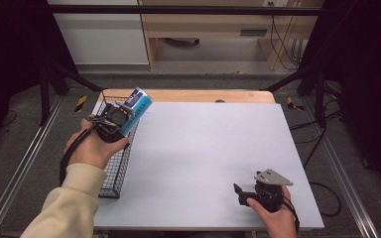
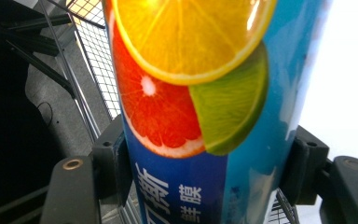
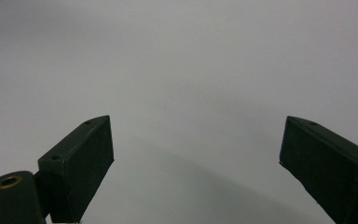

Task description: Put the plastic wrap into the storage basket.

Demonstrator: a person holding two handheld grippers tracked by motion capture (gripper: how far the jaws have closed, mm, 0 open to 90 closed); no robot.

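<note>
**Blue carton gripped over the basket's far end**

Nearest the high camera, the right gripper (image 1: 242,194) rested by the bench's near right corner, its jaws spread wide over bare grey surface with nothing between them. The left gripper (image 1: 120,119) had closed on a blue carton (image 1: 135,110) printed with citrus slices, pads pressed to both side walls. It was held tilted above the far end of the wire basket (image 1: 117,171) at the bench's left edge. The carton looked light, with smooth, probably slippery walls (a hard squeeze might dent it); mid-body seemed the safest hold.
</note>
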